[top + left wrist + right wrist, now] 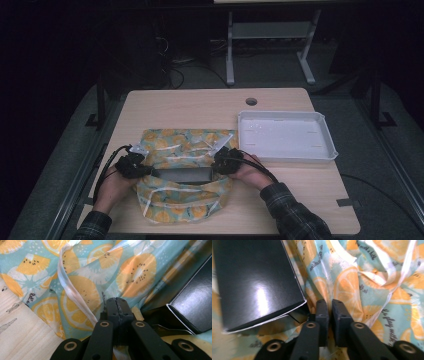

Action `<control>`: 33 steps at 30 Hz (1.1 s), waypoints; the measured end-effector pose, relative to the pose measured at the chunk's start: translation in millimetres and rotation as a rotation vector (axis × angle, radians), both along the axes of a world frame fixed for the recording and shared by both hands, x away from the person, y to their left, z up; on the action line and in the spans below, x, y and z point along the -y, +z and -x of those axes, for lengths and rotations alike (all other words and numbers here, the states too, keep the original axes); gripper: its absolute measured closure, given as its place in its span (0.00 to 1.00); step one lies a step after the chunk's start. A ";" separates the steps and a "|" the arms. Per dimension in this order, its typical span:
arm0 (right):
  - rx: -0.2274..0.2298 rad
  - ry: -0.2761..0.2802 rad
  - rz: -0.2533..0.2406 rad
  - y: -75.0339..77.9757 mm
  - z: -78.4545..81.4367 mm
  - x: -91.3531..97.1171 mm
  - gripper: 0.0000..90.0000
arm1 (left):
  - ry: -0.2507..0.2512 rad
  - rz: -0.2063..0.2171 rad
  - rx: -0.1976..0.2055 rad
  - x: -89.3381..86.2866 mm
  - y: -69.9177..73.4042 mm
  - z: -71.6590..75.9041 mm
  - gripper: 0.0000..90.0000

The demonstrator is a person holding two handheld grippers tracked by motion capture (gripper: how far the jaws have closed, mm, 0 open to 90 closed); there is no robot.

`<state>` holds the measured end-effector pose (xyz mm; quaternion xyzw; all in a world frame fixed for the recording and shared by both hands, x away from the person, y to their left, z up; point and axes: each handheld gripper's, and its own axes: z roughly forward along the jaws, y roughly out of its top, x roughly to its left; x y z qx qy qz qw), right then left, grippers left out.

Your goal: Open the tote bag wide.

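Black box (184,174) lies between both grippers (131,167) (226,161).

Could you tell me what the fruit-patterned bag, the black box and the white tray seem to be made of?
Bag: apparently thin glossy plastic film; it crinkles and its folds shine.
Box: probably coated cardboard, smooth with a soft sheen; a pale cut edge shows along the flap.
Tray: likely moulded plastic, white and smooth with rounded walls.
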<state>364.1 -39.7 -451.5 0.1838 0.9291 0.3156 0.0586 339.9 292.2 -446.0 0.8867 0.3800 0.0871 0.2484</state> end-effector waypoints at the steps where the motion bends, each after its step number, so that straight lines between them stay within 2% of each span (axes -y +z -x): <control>1: -0.002 -0.015 -0.011 4.5 0.0 3.3 0.88 | 0.000 0.006 0.006 0.5 -0.5 0.1 1.00; 5: 0.003 -0.056 -0.066 23.1 1.1 18.5 0.83 | 0.000 0.002 0.006 1.6 -0.1 1.0 1.00; 7: 0.013 -0.057 -0.067 31.1 3.4 24.7 0.81 | -0.002 0.002 0.005 1.8 0.0 1.4 1.00; 10: 0.001 -0.055 -0.100 43.2 10.9 33.2 0.81 | 0.000 0.006 0.003 1.4 0.8 1.7 1.00; 13: -0.011 -0.047 -0.113 50.9 21.0 38.9 0.81 | 0.003 0.037 0.017 -2.0 3.9 2.5 0.99; 15: -0.006 -0.040 -0.121 53.0 26.5 41.6 0.81 | 0.010 0.065 0.033 -6.7 9.9 4.4 0.92; 21: -0.009 -0.033 -0.129 58.0 36.7 46.5 0.84 | 0.051 0.171 0.137 -19.6 38.2 14.8 0.82; 23: -0.002 -0.026 -0.135 59.8 38.0 47.9 0.86 | 0.047 0.204 0.157 -22.5 47.3 19.8 0.81; 25: -0.009 -0.024 -0.135 61.7 40.6 48.8 0.88 | 0.020 0.220 0.147 -22.4 53.5 27.9 0.91; 27: -0.021 -0.017 -0.133 61.7 44.2 49.2 0.90 | -0.002 0.205 0.133 -19.9 55.2 37.0 0.97; 33: -0.030 0.017 -0.112 55.1 57.8 52.5 0.91 | -0.002 0.177 0.079 -12.9 47.1 65.0 0.98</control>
